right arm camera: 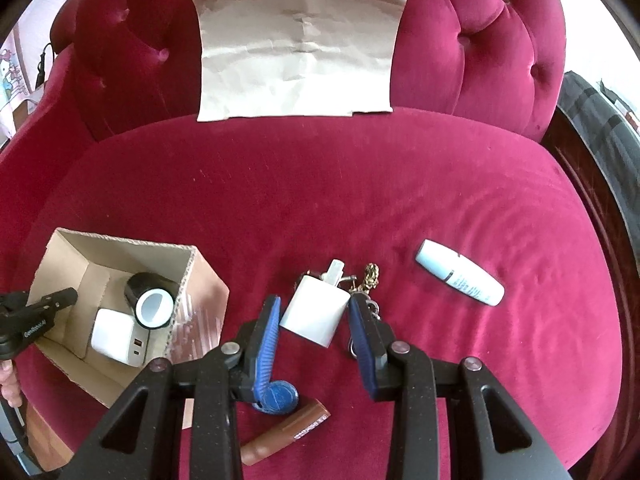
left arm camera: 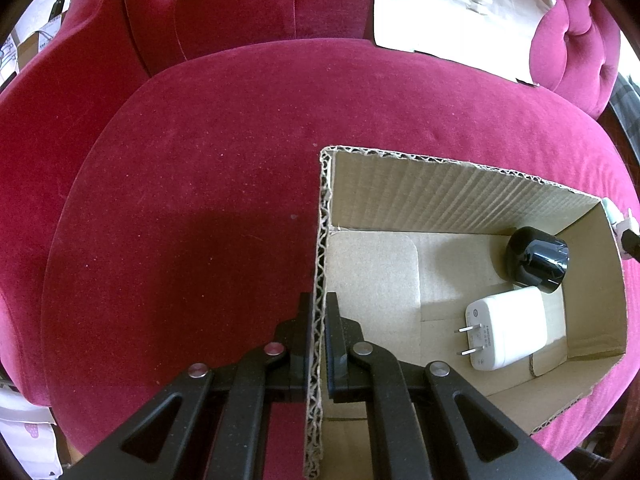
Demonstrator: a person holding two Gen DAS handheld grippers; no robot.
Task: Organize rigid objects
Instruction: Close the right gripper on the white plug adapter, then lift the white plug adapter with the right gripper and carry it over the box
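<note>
The left claw (left arm camera: 319,320) is clamped tight and points steeply down; the right claw (right arm camera: 314,312) grips between part-spread fingers.

Cardboard boxes: one (right arm camera: 120,304), open-topped, on the red velvet seat (right arm camera: 360,184)
Things inside the box: two, a white charger (right arm camera: 116,340) and a black-and-white cylinder (right arm camera: 150,300)
White bottles: one (right arm camera: 314,312), small, with a spray top
Pale tubes: one (right arm camera: 460,272), lying on the seat
Brown tubes: one (right arm camera: 286,432)
Blue tags: one (right arm camera: 280,396)
Key bunches: one (right arm camera: 370,284)
Paper sheets: one (right arm camera: 298,52), creased, against the backrest
Grippers: two, left (left arm camera: 319,312) and right (right arm camera: 314,320)
</note>
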